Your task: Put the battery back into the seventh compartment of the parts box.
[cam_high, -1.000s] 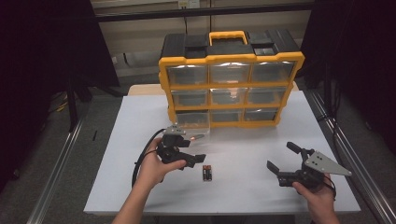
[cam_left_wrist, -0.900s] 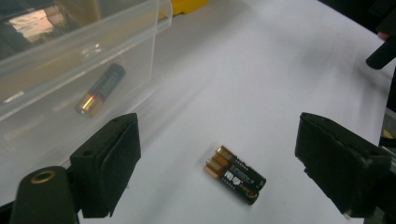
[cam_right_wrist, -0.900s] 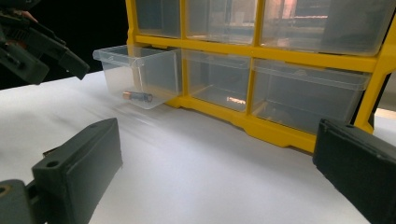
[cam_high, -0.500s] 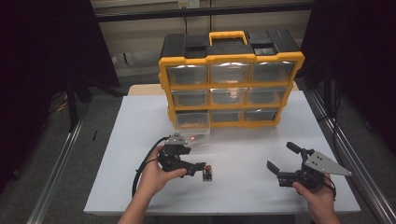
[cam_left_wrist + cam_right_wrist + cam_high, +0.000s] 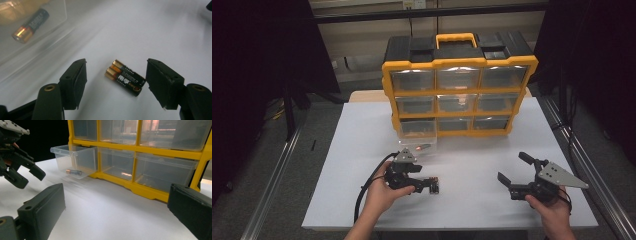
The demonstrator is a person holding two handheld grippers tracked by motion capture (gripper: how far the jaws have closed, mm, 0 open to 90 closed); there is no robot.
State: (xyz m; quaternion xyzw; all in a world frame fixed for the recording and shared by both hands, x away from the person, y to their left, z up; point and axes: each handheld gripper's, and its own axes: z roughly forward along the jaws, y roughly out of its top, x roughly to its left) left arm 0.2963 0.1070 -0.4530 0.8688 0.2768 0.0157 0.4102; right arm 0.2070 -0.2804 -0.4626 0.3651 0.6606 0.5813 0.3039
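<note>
A pair of black and gold batteries [image 5: 125,77] lies on the white table [image 5: 472,165], side by side. My left gripper [image 5: 116,65] is low over the table with a jaw on each side of them. Its jaws have just been closing, but gaps remain and the pads do not touch the batteries. From above, the left gripper [image 5: 432,186] points right at the batteries [image 5: 436,187]. My right gripper [image 5: 512,167] rests open at the front right, holding nothing. Another battery [image 5: 31,25] lies in a clear drawer [image 5: 418,136] pulled out of the organizer.
The yellow and black drawer organizer [image 5: 459,90] stands at the back of the table, all other drawers pushed in. In the right gripper view the open drawer [image 5: 75,160] sticks out left of the organizer's front, with the left gripper [image 5: 28,178] beyond it.
My left hand came down and toward the table's front, bringing its jaws around the batteries. The jaws stand narrower than before. The right hand stayed put.
</note>
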